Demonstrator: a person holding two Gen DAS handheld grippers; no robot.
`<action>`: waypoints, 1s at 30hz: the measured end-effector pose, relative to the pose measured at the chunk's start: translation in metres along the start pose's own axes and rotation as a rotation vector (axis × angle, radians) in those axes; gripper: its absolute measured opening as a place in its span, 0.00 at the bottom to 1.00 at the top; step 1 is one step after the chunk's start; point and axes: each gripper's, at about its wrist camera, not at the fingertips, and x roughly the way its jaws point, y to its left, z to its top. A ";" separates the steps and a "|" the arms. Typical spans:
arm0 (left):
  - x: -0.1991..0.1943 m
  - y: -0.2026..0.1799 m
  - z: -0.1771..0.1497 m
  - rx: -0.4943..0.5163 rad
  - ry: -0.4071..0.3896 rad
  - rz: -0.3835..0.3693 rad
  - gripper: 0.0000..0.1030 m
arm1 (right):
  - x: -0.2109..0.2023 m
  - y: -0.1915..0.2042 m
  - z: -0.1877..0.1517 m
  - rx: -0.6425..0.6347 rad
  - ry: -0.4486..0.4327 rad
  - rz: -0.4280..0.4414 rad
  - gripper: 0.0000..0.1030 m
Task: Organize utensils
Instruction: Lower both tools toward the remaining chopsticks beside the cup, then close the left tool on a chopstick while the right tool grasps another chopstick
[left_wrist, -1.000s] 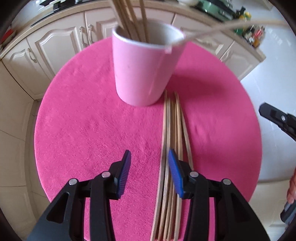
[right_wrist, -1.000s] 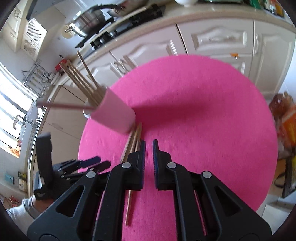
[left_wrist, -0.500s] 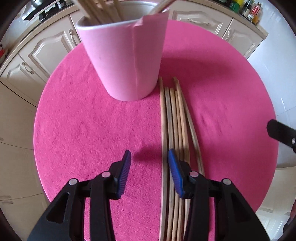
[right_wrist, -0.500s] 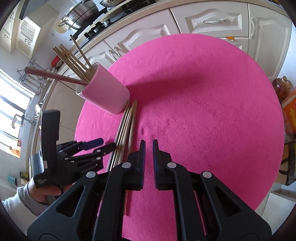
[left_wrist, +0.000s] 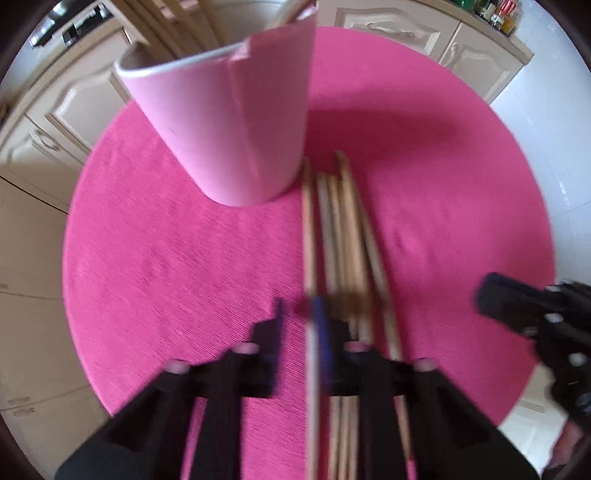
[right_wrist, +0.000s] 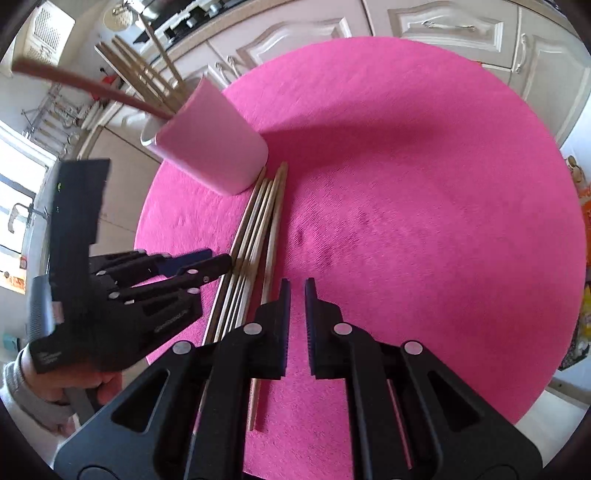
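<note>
pink cup (left_wrist: 236, 122) far left on the fuzzy pink round mat (left_wrist: 147, 258), smooth, rigid, already bristling with sticks. just right of it, loose wooden chopsticks (left_wrist: 340, 236) lie in a row: thin, stiff, light, liable to roll. my left gripper (left_wrist: 295, 321) has just been closing, apparently pinching the leftmost stick mid-length; blur hides contact. right gripper (right_wrist: 297, 295) pressed together, empty.

Matt pink woven cloth (right_wrist: 424, 184) over the bench, smooth glossy pink cup (right_wrist: 218, 151), pale wooden sticks (right_wrist: 258, 229), black plastic fingers (right_wrist: 280, 325)
</note>
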 end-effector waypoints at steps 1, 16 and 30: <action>0.000 -0.004 -0.002 0.021 -0.006 0.014 0.09 | 0.002 0.001 0.000 0.000 0.006 -0.002 0.08; 0.000 0.035 -0.020 -0.078 0.018 -0.142 0.06 | 0.028 0.025 0.009 -0.030 0.074 -0.054 0.08; -0.001 0.067 -0.039 -0.132 0.064 -0.157 0.05 | 0.063 0.043 0.032 -0.040 0.147 -0.151 0.08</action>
